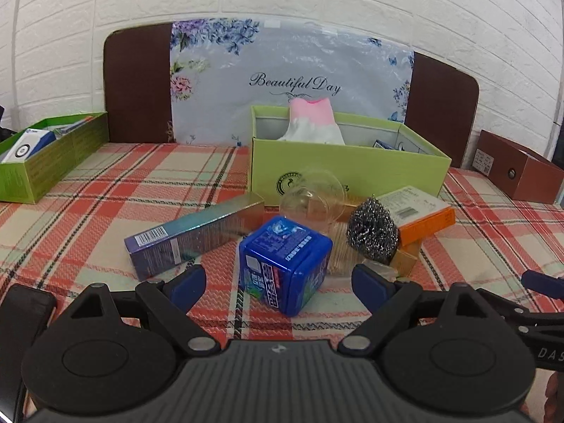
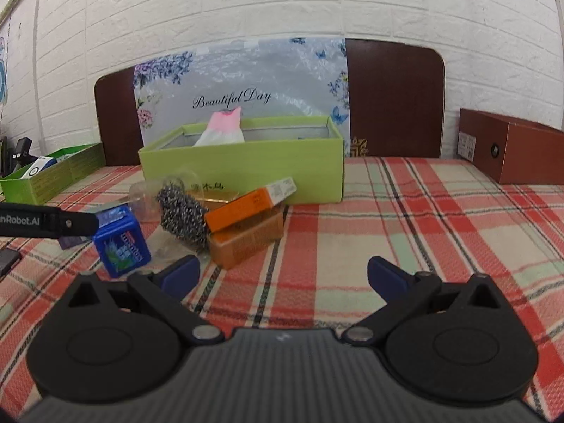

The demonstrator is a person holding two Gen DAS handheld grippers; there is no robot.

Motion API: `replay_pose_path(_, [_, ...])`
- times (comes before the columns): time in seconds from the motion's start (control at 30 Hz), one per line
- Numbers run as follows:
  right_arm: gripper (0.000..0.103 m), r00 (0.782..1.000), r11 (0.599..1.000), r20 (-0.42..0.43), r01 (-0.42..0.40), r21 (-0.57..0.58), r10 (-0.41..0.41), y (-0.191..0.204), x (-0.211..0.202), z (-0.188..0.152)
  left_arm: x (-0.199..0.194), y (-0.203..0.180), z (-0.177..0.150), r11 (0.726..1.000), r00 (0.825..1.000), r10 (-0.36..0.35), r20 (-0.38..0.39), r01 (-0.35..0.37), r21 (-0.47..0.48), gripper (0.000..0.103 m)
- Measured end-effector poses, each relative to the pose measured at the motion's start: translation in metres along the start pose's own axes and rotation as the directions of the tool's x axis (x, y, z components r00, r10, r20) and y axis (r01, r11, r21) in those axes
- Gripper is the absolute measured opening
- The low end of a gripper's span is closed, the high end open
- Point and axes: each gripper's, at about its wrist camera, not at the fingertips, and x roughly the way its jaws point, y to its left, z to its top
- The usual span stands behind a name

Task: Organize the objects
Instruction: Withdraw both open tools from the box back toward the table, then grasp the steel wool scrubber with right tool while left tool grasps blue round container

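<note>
Blue tin (image 1: 284, 264) sits tilted between the wide-open left hand-held gripper (image 1: 278, 283); right hand-held gripper (image 2: 283, 276) gapes, empty

The floral board (image 1: 292, 81) leaning against the wall carried the script words "Beautiful Day". A strap (image 2: 46, 224) reaching in at the left edge of the right wrist view read "nRobot.AI", its beginning cut off. On the black part at the right edge of the left wrist view stood "DAS" (image 1: 548, 353). Print on the blue box (image 1: 285, 264) and the barcode labels were too small to make out.
</note>
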Motion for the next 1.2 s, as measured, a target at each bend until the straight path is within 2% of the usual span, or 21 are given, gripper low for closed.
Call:
replay_pose_path(0.13, [0.103, 1.0, 1.0, -0.021, 0.001, 0.003, -0.001, 0.004, -0.003, -0.008, 0.014, 0.005, 0.0, 0.994, 0.994, -0.106, 0.016, 0.105, 0.034, 0.093])
replay_pose_path(0.2, [0.103, 1.0, 1.0, -0.028, 0.001, 0.001, -0.001, 0.005, -0.005, -0.01, 0.021, 0.004, 0.002, 0.988, 0.99, -0.137, 0.02, 0.135, 0.072, 0.093])
replay_pose_path(0.33, [0.103, 0.999, 1.0, -0.037, 0.011, -0.001, -0.011, 0.006, -0.008, -0.013, 0.038, 0.001, 0.004, 0.979, 0.991, -0.135, 0.018, 0.131, 0.157, 0.093])
replay_pose_path(0.4, [0.103, 0.999, 1.0, -0.042, 0.015, 0.001, -0.015, 0.007, -0.008, -0.013, 0.045, 0.003, 0.004, 0.976, 0.99, -0.138, 0.008, 0.135, 0.169, 0.081])
replay_pose_path(0.43, [0.103, 0.999, 1.0, -0.046, 0.016, 0.0, -0.016, 0.008, -0.008, -0.012, 0.047, 0.004, 0.004, 0.977, 0.991, -0.132, 0.004, 0.13, 0.168, 0.071])
replay_pose_path(0.5, [0.103, 0.999, 1.0, -0.046, 0.016, -0.005, -0.016, 0.009, -0.008, -0.01, 0.045, 0.007, 0.003, 0.98, 0.99, -0.138, 0.005, 0.135, 0.144, 0.071])
replay_pose_path(0.67, [0.103, 0.998, 0.999, -0.056, -0.042, 0.01, 0.042, 0.015, -0.001, -0.002, 0.017, 0.005, -0.01, 0.99, 0.997, -0.081, -0.008, 0.081, 0.115, 0.07])
replay_pose_path(0.8, [0.087, 0.992, 0.992, -0.054, -0.12, -0.041, 0.118, 0.035, 0.016, 0.015, -0.008, 0.006, -0.025, 0.995, 0.999, -0.045, -0.001, 0.044, 0.086, 0.07])
replay_pose_path(0.87, [0.082, 0.988, 0.984, -0.042, -0.153, -0.09, 0.15, 0.048, 0.027, 0.026, -0.015, 0.008, -0.029, 0.996, 0.999, -0.044, -0.004, 0.044, 0.074, 0.07])
replay_pose_path(0.97, [0.071, 0.986, 0.97, -0.035, -0.166, -0.178, 0.163, 0.067, 0.048, 0.04, -0.02, 0.005, -0.031, 0.994, 0.999, -0.052, -0.01, 0.053, 0.094, 0.07])
replay_pose_path(1.07, [0.06, 0.98, 0.958, -0.066, -0.196, -0.21, 0.187, 0.078, 0.072, 0.048, -0.02, 0.005, -0.032, 0.995, 0.998, -0.054, -0.012, 0.055, 0.088, 0.07])
replay_pose_path(1.1, [0.045, 0.979, 0.955, -0.076, -0.199, -0.221, 0.187, 0.081, 0.079, 0.049, -0.021, 0.005, -0.033, 0.995, 0.998, -0.055, -0.012, 0.056, 0.086, 0.07])
replay_pose_path(1.13, [0.023, 0.979, 0.951, -0.095, -0.2, -0.237, 0.182, 0.083, 0.088, 0.049, -0.021, 0.006, -0.033, 0.995, 0.998, -0.058, -0.014, 0.059, 0.085, 0.07])
replay_pose_path(1.17, [0.016, 0.98, 0.947, -0.1, -0.194, -0.256, 0.173, 0.085, 0.092, 0.048, -0.02, 0.006, -0.033, 0.994, 0.998, -0.063, -0.028, 0.065, 0.084, 0.07])
replay_pose_path(1.2, [0.015, 0.982, 0.946, -0.091, -0.184, -0.265, 0.166, 0.084, 0.091, 0.048, -0.019, 0.007, -0.035, 0.994, 0.997, -0.07, -0.04, 0.073, 0.078, 0.07])
